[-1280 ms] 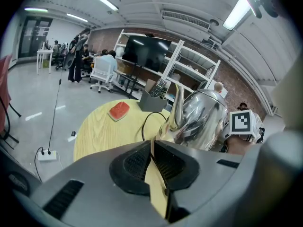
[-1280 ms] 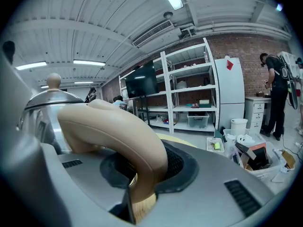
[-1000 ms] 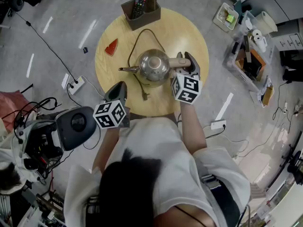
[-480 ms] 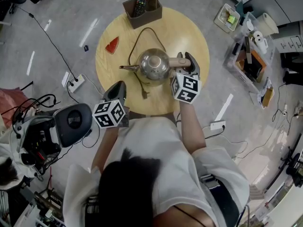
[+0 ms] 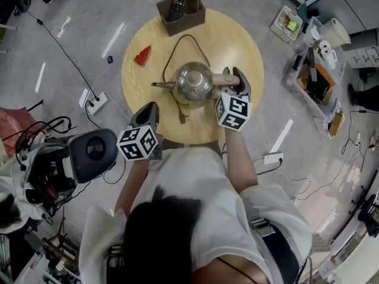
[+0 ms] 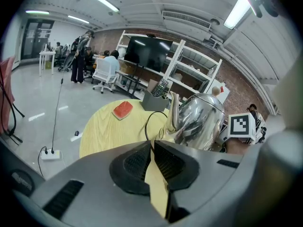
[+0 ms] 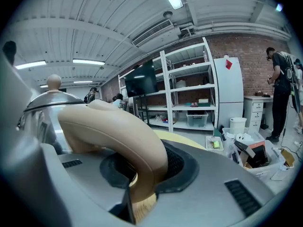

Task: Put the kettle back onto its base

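A shiny steel kettle with a thin spout pointing left stands at the middle of the round wooden table. My right gripper is shut on its beige handle, which fills the right gripper view beside the steel body. A dark rim shows just under the kettle; the base itself is hidden. A black cord runs out from under the kettle. My left gripper hangs at the table's near edge, shut and empty, with the kettle ahead of it.
A red wedge lies at the table's left. A brown holder with remote controls stands at the far edge. On the floor are a power strip at the left and bins of clutter at the right.
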{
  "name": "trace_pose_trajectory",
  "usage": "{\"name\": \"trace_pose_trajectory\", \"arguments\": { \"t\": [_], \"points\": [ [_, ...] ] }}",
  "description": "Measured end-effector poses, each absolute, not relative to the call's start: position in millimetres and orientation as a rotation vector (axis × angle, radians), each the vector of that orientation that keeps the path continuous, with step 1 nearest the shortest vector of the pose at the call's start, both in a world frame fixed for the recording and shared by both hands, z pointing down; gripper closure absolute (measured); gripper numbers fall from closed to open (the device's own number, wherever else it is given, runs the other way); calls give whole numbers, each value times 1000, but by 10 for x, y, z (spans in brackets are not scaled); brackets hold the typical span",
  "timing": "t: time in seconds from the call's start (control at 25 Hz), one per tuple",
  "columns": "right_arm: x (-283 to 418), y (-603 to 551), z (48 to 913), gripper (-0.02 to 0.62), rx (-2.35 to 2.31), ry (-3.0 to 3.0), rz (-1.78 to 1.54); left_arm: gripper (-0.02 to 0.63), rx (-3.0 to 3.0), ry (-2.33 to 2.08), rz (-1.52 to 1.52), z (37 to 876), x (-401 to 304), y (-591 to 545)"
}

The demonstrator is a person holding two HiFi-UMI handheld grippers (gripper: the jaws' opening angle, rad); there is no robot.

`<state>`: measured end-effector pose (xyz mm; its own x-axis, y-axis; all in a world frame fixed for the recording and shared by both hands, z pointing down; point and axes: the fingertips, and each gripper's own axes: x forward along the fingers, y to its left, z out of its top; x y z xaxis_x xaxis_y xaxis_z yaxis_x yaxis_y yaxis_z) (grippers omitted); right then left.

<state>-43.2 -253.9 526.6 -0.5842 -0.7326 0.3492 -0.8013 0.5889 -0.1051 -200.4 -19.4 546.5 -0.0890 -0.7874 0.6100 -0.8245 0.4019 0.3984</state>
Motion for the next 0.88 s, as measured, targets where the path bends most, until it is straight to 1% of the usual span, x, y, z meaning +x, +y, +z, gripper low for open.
{"name": "trace_pose_trajectory", "arguments": {
  "t": [0.88],
  "points": [
    [-392, -2526, 5393, 495, 1297, -2552, 381, 560, 1376, -1869, 75, 5534, -2123, -103]
  ]
}}
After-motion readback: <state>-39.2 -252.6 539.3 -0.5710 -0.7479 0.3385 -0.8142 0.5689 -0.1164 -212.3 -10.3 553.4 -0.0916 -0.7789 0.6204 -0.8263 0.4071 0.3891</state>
